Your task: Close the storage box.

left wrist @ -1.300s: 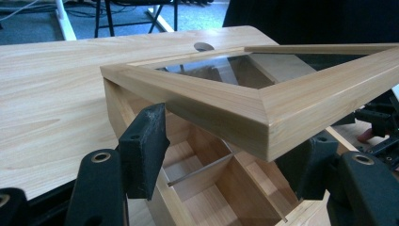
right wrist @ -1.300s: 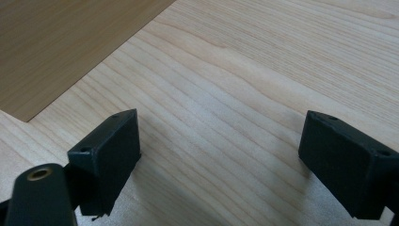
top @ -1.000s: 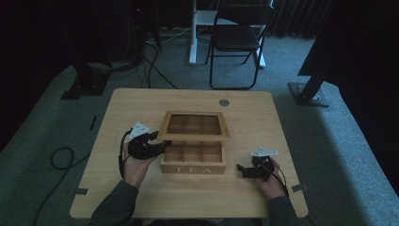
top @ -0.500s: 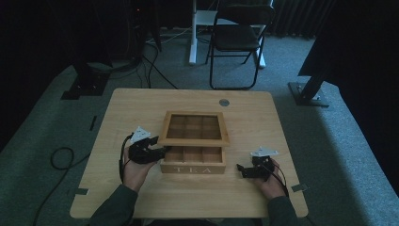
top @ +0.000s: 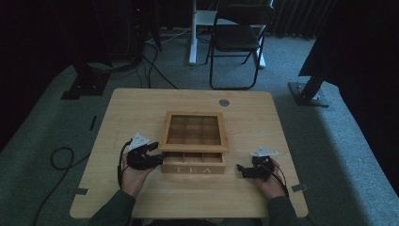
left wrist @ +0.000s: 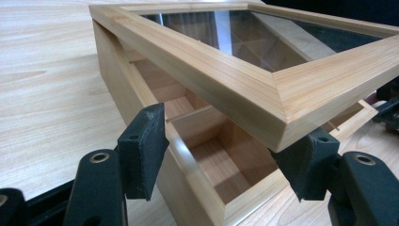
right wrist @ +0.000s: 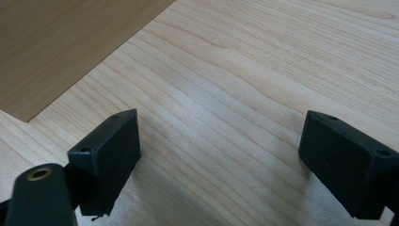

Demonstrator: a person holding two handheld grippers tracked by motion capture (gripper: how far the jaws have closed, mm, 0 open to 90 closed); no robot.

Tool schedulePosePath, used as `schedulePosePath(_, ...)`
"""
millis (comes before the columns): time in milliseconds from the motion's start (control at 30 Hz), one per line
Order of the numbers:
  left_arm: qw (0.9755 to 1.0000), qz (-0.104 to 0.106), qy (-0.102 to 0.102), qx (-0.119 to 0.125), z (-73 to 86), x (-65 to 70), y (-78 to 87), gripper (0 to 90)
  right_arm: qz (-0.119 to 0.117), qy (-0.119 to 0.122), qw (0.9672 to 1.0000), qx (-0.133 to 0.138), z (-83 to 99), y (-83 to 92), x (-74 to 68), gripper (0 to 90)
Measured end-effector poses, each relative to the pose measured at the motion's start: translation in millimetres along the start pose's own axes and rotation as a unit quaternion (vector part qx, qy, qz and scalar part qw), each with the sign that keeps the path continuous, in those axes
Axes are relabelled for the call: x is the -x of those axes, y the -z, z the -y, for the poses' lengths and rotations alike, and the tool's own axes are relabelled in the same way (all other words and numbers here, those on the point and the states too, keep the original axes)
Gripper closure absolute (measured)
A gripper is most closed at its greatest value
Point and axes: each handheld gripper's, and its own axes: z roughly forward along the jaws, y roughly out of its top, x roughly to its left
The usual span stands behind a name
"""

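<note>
A wooden tea box marked "TEA" stands mid-table, its glass-paned lid hinged at the back and lifted a little at the front. My left gripper is at the box's front left corner, open. In the left gripper view the lid hovers over the divided base. There the left gripper has one jaw on each side of the lid's corner, which sits close above the right-hand jaw. My right gripper rests open on the table to the right of the box. In its own view the right gripper has bare wood between the jaws.
The wooden table carries a small grey disc near its far edge. Beyond it stand a folding chair and dark stand bases. A cable loops on the carpet at the left.
The lid's front edge has come down closer to the base, and my left gripper has moved slightly toward the person with it. The right gripper has stayed put.
</note>
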Motion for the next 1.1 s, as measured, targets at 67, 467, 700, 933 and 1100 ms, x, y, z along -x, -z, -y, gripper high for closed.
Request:
schedulePosePath(67, 1.0000, -0.001, -0.002, -0.002, 2.3, 0.2, -0.4, 37.8, 0.000, 0.001, 1.0000, 0.000, 0.0, 0.0, 0.1, 12.7)
schedulePosePath(467, 0.9997, -0.005, -0.022, 0.008, 10.4, 2.9, 1.3, 40.1, 0.000, 0.001, 1.0000, 0.000, 0.0, 0.0, 0.1, 12.7)
schedulePosePath(700, 0.9994, -0.001, -0.033, 0.010, 14.9, 6.0, 3.5, 40.9, 0.000, 0.001, 1.0000, 0.000, 0.0, 0.0, 0.1, 12.7)
schedulePosePath(933, 0.9991, 0.000, -0.043, 0.004, 17.8, 9.7, 3.6, 40.9, 0.000, 0.001, 1.0000, 0.000, 0.0, 0.0, 0.1, 12.7)
schedulePosePath(1100, 0.9990, 0.000, -0.044, 0.001, 20.9, 11.1, 3.3, 40.9, 0.000, 0.001, 1.0000, 0.000, 0.0, 0.0, 0.1, 12.7)
